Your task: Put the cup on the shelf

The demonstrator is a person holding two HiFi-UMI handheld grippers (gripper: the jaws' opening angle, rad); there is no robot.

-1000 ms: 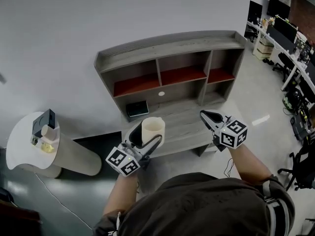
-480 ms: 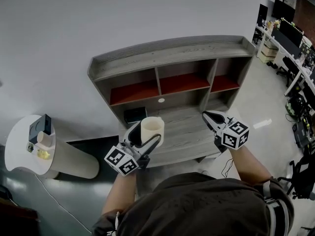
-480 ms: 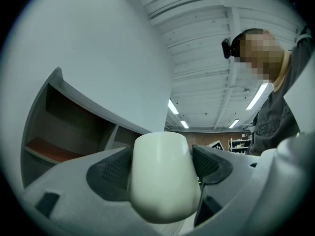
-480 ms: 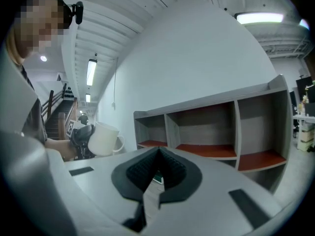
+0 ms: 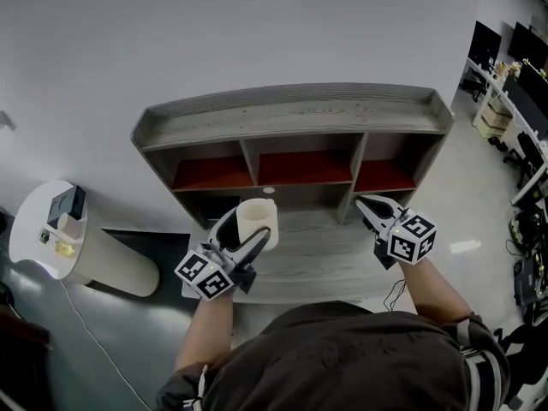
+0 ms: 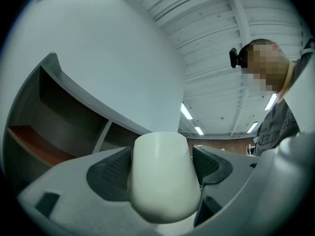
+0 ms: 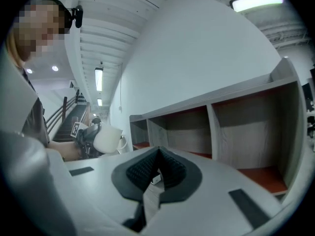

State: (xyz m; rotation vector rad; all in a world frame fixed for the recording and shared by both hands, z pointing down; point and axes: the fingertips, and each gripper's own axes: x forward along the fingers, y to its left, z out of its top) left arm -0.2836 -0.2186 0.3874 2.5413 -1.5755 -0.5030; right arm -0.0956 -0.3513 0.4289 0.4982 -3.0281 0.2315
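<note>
Left gripper [image 5: 247, 231]: clamped on the cup [image 5: 254, 219], one jaw pressed to each side of it, dark ribbed pads right against the wall.
Cup look: plain cream-white, smooth, no print I could see, rounded at the base and a bit wider toward the rim. The right gripper view showed something like a small loop on one side, maybe a handle, but it was too small to call.
Cup direction: open mouth faced up, away from the gripper body. Its long axis ran along the jaws, base end sitting deep between them.
Cup location: up in the air in the left gripper, in front of the left side of the shelf [image 5: 291, 114], over the front of the lower board [image 5: 325, 259], not resting on anything.
Right gripper [image 5: 366, 204]: jaws pressed together with nothing in them, held off to the right, well apart from the cup, pointing at the shelf.
Shelf: grey wood-grain unit with a raised lip round the top, three open compartments in a row with red floors, the wide lower board sticking out in front.
Room: white wall [image 5: 257, 32] behind the shelf, dark grey floor [image 5: 86, 349], a round white table [image 5: 34, 242] off to the left with a black box [image 5: 65, 204] and a few small bits on it, office desks [image 5: 514, 67] with monitors far right.
</note>
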